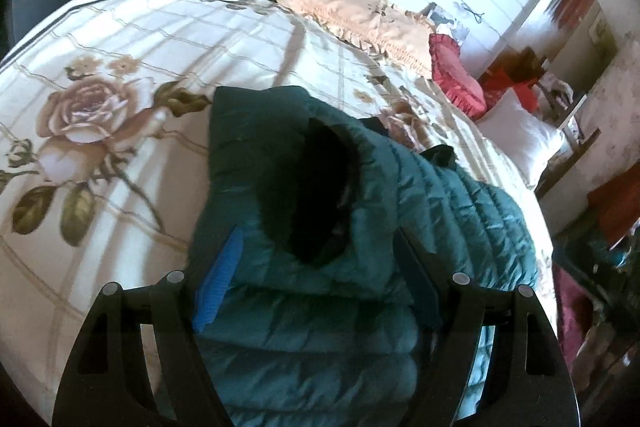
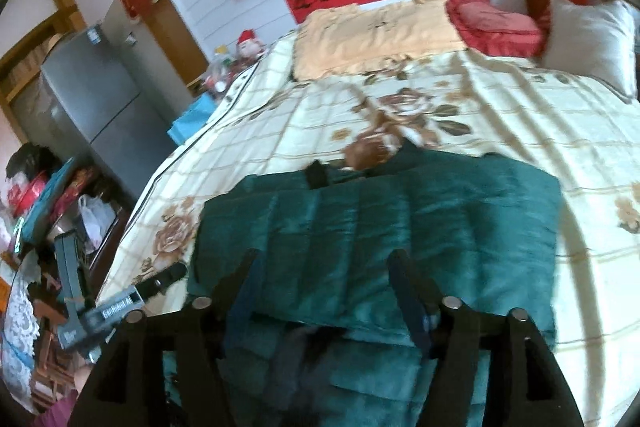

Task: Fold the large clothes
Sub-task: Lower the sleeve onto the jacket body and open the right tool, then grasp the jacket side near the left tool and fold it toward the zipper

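The teal puffer jacket (image 1: pixel 460 195) lay on the floral bedspread (image 1: pixel 120 39), already doubled into a rough rectangle with its dark fur-trimmed hood (image 1: pixel 320 187) on top. The left gripper (image 1: pixel 316 267) hung over it with jaws apart, nothing pinched, and the right gripper (image 2: pixel 324 275) was likewise spread and empty (that view's blurry). Looked like a between-folds pause to me; next it probably needed both ends grabbed for another fold.

Your teal quilted puffer jacket (image 2: pixel 376 227) lies folded into a rough rectangle on the floral bedspread (image 2: pixel 500 115), its dark fur-trimmed hood (image 1: pixel 320 187) resting on top, quilted panels facing up.
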Demonstrator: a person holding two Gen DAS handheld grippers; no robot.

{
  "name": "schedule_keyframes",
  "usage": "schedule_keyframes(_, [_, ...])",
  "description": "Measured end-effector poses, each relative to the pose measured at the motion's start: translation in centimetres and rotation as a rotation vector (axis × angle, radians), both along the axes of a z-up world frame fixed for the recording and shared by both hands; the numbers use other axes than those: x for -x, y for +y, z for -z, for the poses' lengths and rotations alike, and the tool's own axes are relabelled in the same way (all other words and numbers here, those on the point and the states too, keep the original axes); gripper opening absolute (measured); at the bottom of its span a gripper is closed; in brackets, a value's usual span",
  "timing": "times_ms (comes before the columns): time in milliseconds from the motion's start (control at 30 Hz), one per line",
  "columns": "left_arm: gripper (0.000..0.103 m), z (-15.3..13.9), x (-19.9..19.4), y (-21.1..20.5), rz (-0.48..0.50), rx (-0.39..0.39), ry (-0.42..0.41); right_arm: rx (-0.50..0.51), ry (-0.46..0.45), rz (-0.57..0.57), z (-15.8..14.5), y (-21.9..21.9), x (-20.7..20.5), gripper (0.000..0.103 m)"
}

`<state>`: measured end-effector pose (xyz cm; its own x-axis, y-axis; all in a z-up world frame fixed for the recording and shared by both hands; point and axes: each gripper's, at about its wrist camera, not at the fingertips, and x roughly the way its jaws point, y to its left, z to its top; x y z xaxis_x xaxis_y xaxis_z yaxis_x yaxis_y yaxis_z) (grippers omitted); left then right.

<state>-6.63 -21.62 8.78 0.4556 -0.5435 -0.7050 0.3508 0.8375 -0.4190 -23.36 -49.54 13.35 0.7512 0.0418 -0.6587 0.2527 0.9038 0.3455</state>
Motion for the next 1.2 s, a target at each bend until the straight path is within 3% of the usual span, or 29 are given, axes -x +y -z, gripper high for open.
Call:
schedule_keyframes(133, [0.078,0.7,-0.7,-1.9,0.007,-0.006,0.035,-0.005,-0.002,0.030,0.3,-1.9,1.9,0.064])
schedule_keyframes(267, [0.078,2.0,-1.2,-3.9,0.015,-0.067,0.043,0.019,0.000,0.057,0.6,-3.1,3.1,0.064])
schedule_keyframes(467, [0.077,2.5,-0.9,-5.1,0.018,-0.106,-0.009,-0.003,0.027,0.080,2.2,-4.7,4.1,0.064])
schedule_keyframes(533, [0.056,2.3,-0.6,-5.4,0.030,-0.125,-0.036,-0.006,0.036,0.084,2.5,-4.9,4.3,0.064])
schedule_keyframes(600, [0.030,1.7,-0.4,-5.6,0.045,-0.152,-0.073,-0.005,0.042,0.090,2.8,-5.1,4.3,0.064])
schedule_keyframes(667, [0.020,1.0,-0.3,-5.5,0.056,-0.155,-0.099,0.007,0.047,0.096,2.8,-4.9,4.3,0.064])
schedule_keyframes(933, [0.013,-2.5,-1.4,-2.1,-0.007,-0.136,-0.172,0.149,0.106,0.130,2.5,-3.7,2.0,0.064])
schedule_keyframes(1100, [0.007,-0.3,-2.1,-0.9,-0.062,-0.217,-0.154,0.215,0.156,0.112,4.0,-2.7,-0.9,0.064])
schedule_keyframes(1200, [0.007,1.6,-3.0,-0.1,-0.072,-0.214,-0.095,0.262,0.191,0.106,5.3,-2.5,-2.5,0.064])
